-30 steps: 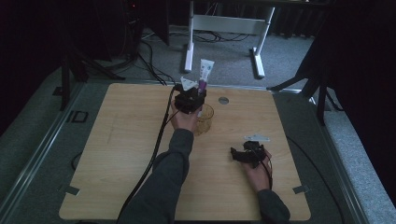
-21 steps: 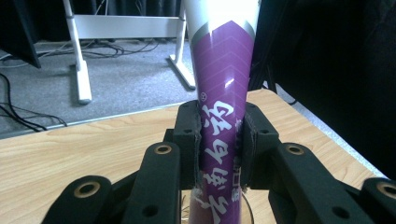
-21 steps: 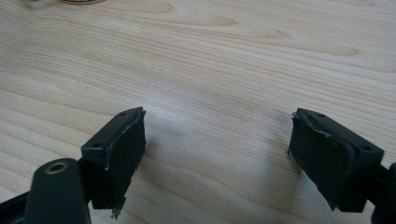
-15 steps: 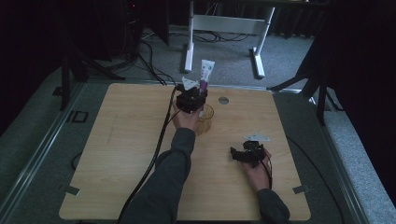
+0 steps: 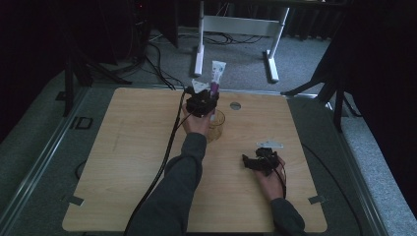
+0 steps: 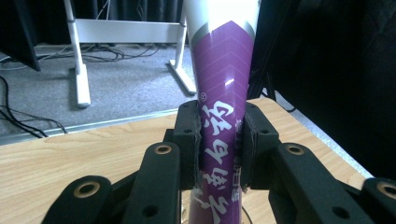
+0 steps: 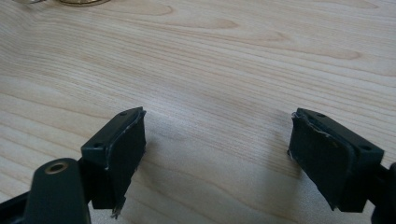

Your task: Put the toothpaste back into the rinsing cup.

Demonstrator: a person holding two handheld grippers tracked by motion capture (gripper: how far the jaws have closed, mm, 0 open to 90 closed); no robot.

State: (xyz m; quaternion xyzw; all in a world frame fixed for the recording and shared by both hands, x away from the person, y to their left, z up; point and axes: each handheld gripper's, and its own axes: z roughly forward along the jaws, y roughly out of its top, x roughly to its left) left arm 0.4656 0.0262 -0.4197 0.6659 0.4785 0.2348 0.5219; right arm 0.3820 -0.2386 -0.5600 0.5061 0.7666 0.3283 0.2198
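Most of the surface (image 5: 123,162) lies bare: the whole left half and the near edge give open passage. At the far middle, the glass cup (image 5: 216,125) and the upright tube (image 5: 216,76) stand in the way, with a small round hole (image 5: 235,105) just beside. The right gripper (image 5: 253,162) rests on the near right.

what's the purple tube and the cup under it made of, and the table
Purple and white tube: looks like glossy plastic laminate; a highlight glints on it and printed characters run down it. Cup: probably clear amber-tinted glass or plastic, since the wood shows through. Table: pale wood or wood-look laminate, matte, visible grain.
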